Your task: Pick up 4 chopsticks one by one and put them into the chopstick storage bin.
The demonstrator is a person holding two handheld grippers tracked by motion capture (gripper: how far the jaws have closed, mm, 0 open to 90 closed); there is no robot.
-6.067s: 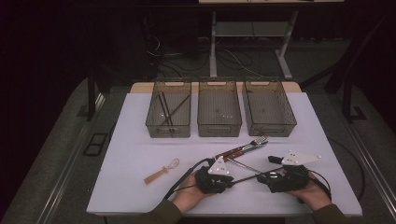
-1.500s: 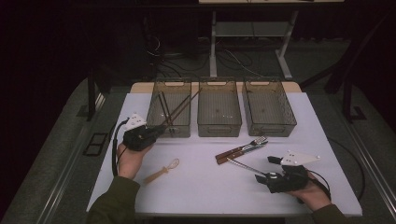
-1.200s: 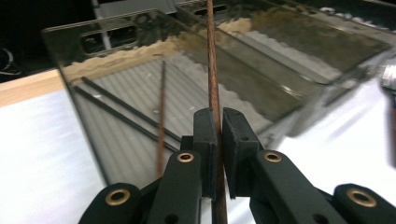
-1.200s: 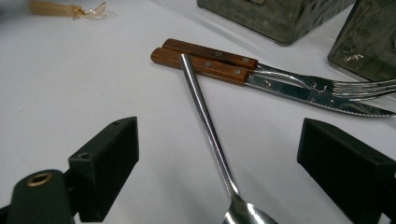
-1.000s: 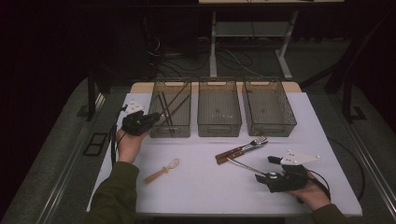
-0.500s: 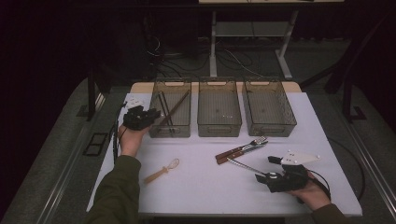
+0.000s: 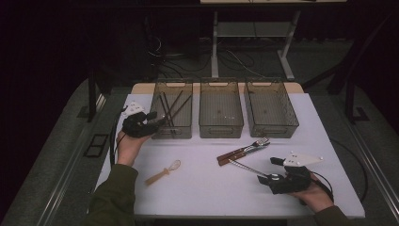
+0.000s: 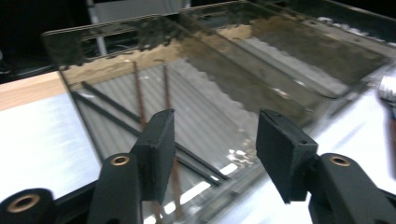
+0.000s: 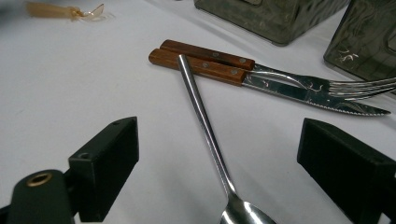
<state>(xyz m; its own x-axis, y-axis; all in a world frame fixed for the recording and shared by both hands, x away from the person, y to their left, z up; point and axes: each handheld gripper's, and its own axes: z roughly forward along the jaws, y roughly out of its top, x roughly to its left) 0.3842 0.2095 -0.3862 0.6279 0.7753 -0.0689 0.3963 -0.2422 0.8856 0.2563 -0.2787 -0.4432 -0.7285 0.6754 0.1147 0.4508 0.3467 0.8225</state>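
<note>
— What step is this, do you think?

— A sorting of cutlery into bins, I believe. The left gripper (image 7: 155,121) is at the near corner of the left bin (image 7: 184,133), where the chopsticks (image 7: 170,107) lie inside on the floor of the bin. Its jaws have just been opening and now stand apart, with nothing between the pads. So I judge the drop is finished and this hand is free again.

— And the other hand?

— The right gripper (image 7: 259,179) rests low on the white table (image 7: 202,188), jaws spread wide, and the steel spoon (image 9: 205,126) lies between them, not yet pinched. The spoon's handle leans on the wooden handles of the fork (image 9: 289,77) and the knife (image 9: 303,93), which lie side by side near the middle bin (image 7: 221,128).

— So what must come next?

— Probably to close on the spoon and lift it without dragging the fork and knife. The plastic spoon (image 7: 163,172) also waits, alone, nearer the left side.

— What changed from before?

— Some seconds ago both hands were together at the near edge, and the left bin held fewer sticks. The left hand has gone up to the bin; the right one has stayed where it was.
</note>
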